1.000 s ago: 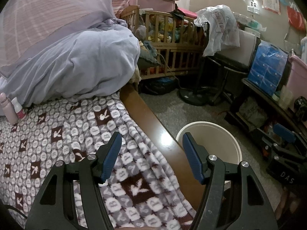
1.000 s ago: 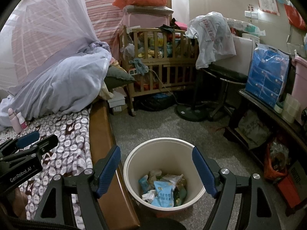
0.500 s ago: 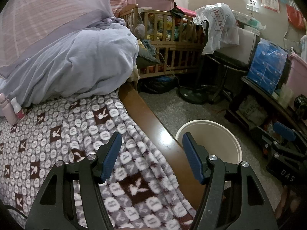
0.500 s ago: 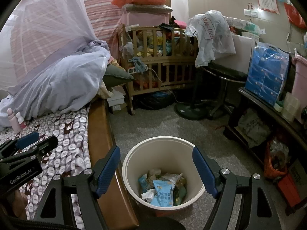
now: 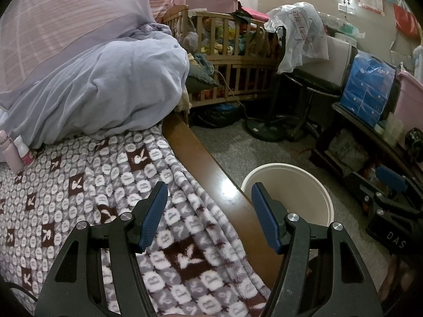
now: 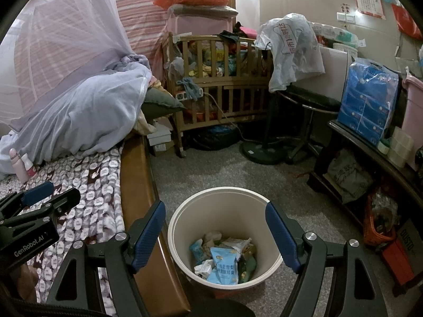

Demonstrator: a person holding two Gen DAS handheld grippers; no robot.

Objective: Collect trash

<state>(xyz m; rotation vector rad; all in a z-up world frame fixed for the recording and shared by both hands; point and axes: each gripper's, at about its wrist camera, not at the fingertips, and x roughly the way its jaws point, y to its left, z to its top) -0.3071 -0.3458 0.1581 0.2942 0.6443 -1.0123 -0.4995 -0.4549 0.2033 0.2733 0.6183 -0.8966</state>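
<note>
Both tongs are spread wide and hold nothing. Right gripper [image 6: 215, 235] hangs directly over the cream trash bin [image 6: 185, 227], its blue pads framing the bin's mouth. The bin stands upright on the grey carpet [image 6: 211, 169], mouth facing up, its side just beside the wooden bed rail [image 6: 137, 185]. Inside, at the bottom, lies a heap of crumpled wrappers [image 6: 224, 256], topped by a light blue snack packet [image 6: 223, 268] whose long axis runs toward the viewer. Left gripper [image 5: 208, 216] hovers over the patterned blanket [image 5: 79, 185] near the bed's edge, with the rail and bin rim to its right. Farther along the bed lie a bundled pale quilt [image 5: 105, 92] and two small bottles [image 5: 18, 153]. A wooden crib [image 6: 219, 79] stands beyond.
</note>
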